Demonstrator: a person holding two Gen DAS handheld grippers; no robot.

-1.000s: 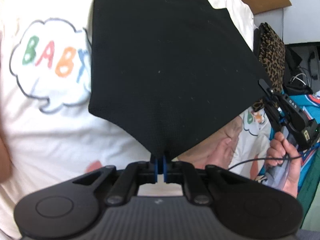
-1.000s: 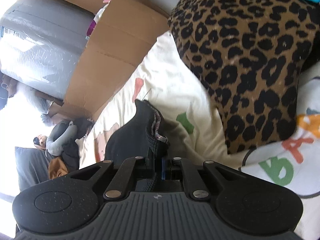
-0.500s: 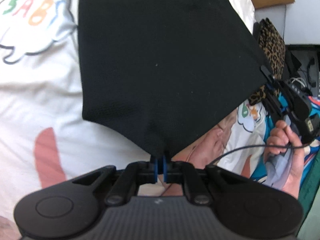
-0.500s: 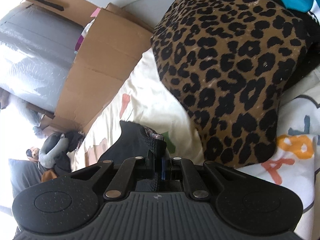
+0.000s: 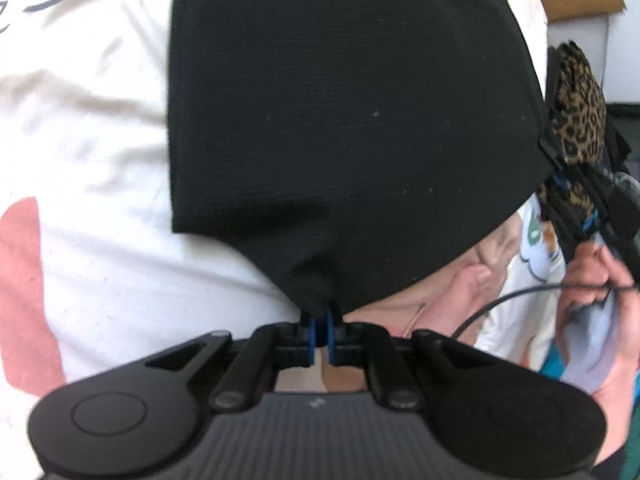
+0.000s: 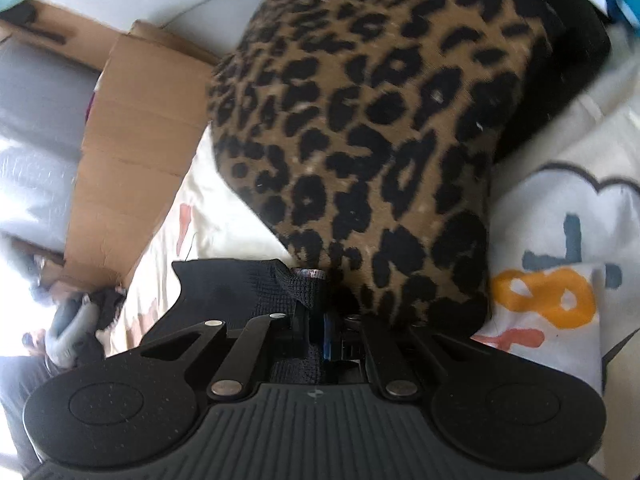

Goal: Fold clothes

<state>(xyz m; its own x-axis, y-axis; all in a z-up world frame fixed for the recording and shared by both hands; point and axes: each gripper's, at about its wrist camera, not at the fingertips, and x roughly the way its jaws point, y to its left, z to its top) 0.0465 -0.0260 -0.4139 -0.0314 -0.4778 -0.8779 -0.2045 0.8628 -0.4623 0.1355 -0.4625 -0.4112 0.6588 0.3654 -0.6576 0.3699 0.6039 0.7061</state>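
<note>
A black garment (image 5: pixel 352 112) hangs spread out over the cream printed bedsheet (image 5: pixel 88 160). Its near corner sits between the blue pads of my left gripper (image 5: pixel 320 320); those jaws are opening slightly, with the cloth still pinched at the tips. My right gripper (image 5: pixel 548 156) holds the garment's far right corner, with a hand (image 5: pixel 600 280) on its grip. In the right wrist view that gripper (image 6: pixel 320 312) is shut on a bunched black corner (image 6: pixel 240 288) with a coloured hem, close to the sheet.
A folded leopard-print garment (image 6: pixel 368 120) lies on the bed straight ahead of the right gripper, almost touching it. A cardboard box (image 6: pixel 136 140) stands at the bed's far edge. A black cable (image 5: pixel 500 304) trails from the right hand.
Both grippers have sunk toward the bed with the garment. The "BABY" print has slid out of the left wrist view. The leopard-print garment looms larger in the right wrist view.
</note>
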